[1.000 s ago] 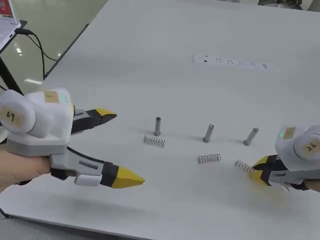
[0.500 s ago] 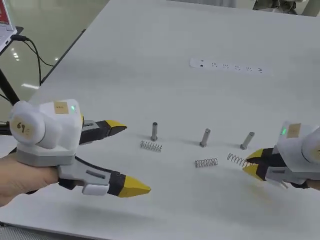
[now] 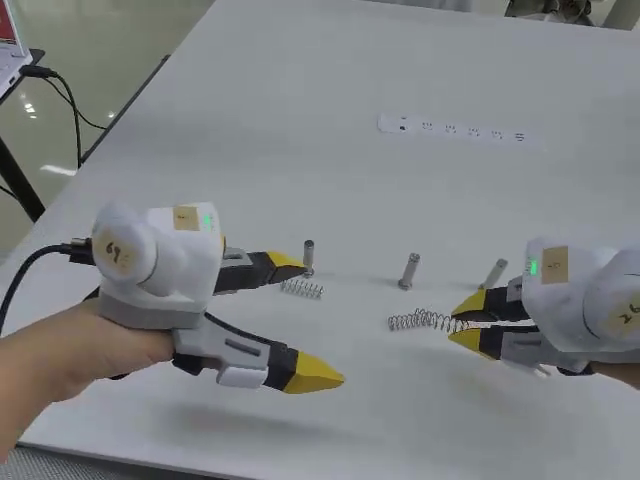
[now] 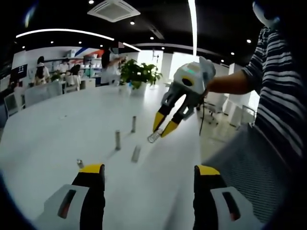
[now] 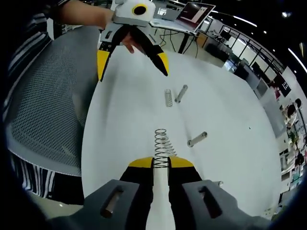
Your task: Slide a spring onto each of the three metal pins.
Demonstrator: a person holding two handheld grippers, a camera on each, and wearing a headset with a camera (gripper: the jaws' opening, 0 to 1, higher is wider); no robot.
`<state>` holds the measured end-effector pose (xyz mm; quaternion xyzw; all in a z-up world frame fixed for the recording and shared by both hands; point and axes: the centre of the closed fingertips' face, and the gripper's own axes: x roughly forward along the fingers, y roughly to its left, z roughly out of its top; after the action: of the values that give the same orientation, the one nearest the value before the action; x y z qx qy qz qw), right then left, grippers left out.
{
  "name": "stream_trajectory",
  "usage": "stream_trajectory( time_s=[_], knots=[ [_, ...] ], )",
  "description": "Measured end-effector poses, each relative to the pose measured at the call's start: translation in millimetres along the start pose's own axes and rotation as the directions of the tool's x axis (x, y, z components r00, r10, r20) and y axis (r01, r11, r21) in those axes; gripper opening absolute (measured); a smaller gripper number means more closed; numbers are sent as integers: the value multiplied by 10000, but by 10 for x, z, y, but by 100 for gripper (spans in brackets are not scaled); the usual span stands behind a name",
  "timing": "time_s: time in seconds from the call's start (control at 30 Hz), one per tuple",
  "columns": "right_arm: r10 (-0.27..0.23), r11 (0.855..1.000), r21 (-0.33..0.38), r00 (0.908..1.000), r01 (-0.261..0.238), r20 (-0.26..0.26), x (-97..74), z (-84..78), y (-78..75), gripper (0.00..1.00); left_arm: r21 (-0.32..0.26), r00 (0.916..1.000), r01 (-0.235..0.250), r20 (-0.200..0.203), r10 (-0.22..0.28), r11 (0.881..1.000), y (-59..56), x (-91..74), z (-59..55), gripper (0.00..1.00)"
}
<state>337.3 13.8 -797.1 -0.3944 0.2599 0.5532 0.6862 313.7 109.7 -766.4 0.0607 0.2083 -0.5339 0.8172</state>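
Note:
Three short metal pins stand in a row on the white table: left pin (image 3: 308, 256), middle pin (image 3: 409, 270), right pin (image 3: 495, 272). One spring (image 3: 301, 288) lies beside the left pin; a second spring (image 3: 408, 321) lies before the middle pin. My right gripper (image 3: 462, 321) (image 5: 161, 163) is shut on a third spring (image 5: 160, 141), which sticks out ahead of its jaws, just above the table near the second spring. My left gripper (image 3: 307, 320) (image 4: 148, 170) is open and holds nothing, one fingertip close to the left pin. The left gripper view has the right gripper (image 4: 165, 125) with the spring (image 4: 153, 137).
A white power strip (image 3: 460, 130) lies farther back on the table (image 3: 300, 120). The table's left edge has a black cable (image 3: 62, 90) beside it. A mesh chair (image 5: 43, 96) and a laptop (image 5: 194, 13) are in the right gripper view.
My right gripper has taken the right-hand spring off the table and carried it left toward the middle. My left gripper has moved right, closer to the left pin.

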Motion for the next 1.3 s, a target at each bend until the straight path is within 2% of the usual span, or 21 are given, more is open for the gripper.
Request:
stream_trajectory(
  time_s=[0.13, 0.2, 0.27, 0.37, 0.53, 0.7, 0.97, 1.3],
  knots=[
    [90, 9999, 55, 9998, -91, 172, -6, 40, 31, 8, 110, 9999, 150, 14, -150, 9998, -14, 133, 38, 65],
    [127, 9999, 24, 9997, -127, 231, -8, 59, 47, 8, 112, 9999, 134, 75, -135, 9998, -5, 184, 65, 56],
    [180, 9998, -43, 9994, -178, 312, -11, 88, 72, 8, 124, 9990, 273, 338, -277, 9996, -27, 247, 116, 49],
    [211, 9996, -170, 9990, -205, 383, -15, 123, 88, 8, 88, 9970, 500, 579, -505, 9987, -76, 353, 163, 47],
    [279, 9992, -300, 9979, -261, 592, -46, 179, 105, 8, 292, 9955, 775, 520, -789, 9966, -134, 462, 149, 39],
    [452, 9978, -512, 9956, -411, 824, -80, 248, 147, 8, 453, 9928, 943, 703, -973, 9945, -174, 518, 179, 28],
    [615, 9960, -700, 9940, -552, 899, -124, 289, 171, 8, 535, 9873, 1098, 1091, -1151, 9925, -203, 574, 257, 17],
    [675, 9953, -763, 9926, -599, 1006, -156, 318, 171, 8, 782, 9839, 1262, 1176, -1349, 9889, -240, 614, 291, 6]
  ],
)
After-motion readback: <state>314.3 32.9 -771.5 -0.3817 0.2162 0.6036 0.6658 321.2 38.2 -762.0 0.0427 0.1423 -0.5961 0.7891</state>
